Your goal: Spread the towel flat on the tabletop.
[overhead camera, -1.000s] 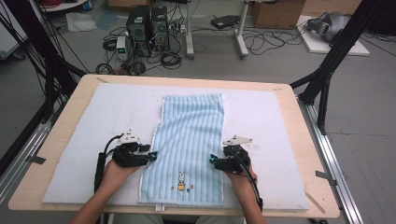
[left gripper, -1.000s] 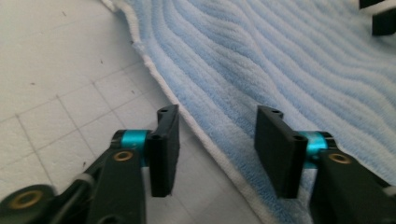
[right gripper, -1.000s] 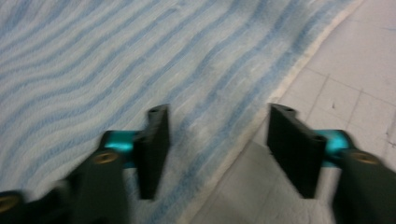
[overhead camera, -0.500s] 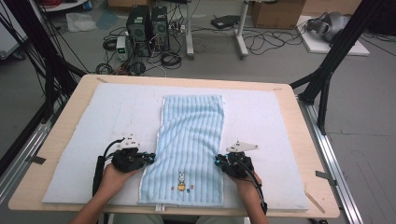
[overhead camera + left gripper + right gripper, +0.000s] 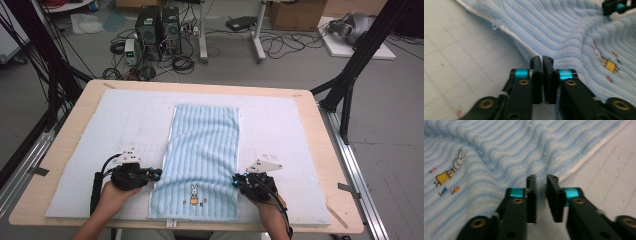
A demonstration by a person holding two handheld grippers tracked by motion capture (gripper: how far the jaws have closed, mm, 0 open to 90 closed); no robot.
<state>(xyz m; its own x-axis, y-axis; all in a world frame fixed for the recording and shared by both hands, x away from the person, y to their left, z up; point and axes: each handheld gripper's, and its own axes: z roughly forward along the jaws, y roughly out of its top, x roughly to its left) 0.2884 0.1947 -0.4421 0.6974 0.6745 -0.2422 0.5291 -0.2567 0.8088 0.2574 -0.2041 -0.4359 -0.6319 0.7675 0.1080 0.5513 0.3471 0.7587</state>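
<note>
A light blue striped towel [image 5: 205, 135] with a small rabbit picture [image 5: 194, 190] lies lengthwise on the white mat [image 5: 125, 125], rumpled across its middle. My left gripper [image 5: 156, 174] is at the towel's left hem. In the left gripper view the towel [image 5: 564, 30] lies ahead, and that gripper [image 5: 541, 58] has just been opening. Its jaws stand a thin slit apart with no cloth seen between them. My right gripper [image 5: 236, 179] is at the right hem. Its jaws [image 5: 541, 177] have also been opening and show a clear gap over the towel's [image 5: 511, 147] edge.
The mat covers most of the wooden table [image 5: 320, 125]. Bare mat lies to either side of the towel. Computer cases and cables sit on the floor beyond the far edge [image 5: 160, 25]. The right gripper's tip shows far off in the left gripper view [image 5: 616, 6].
Both grippers have slid a little toward the near edge, the right one more. A diagonal ripple has grown across the towel's middle.
</note>
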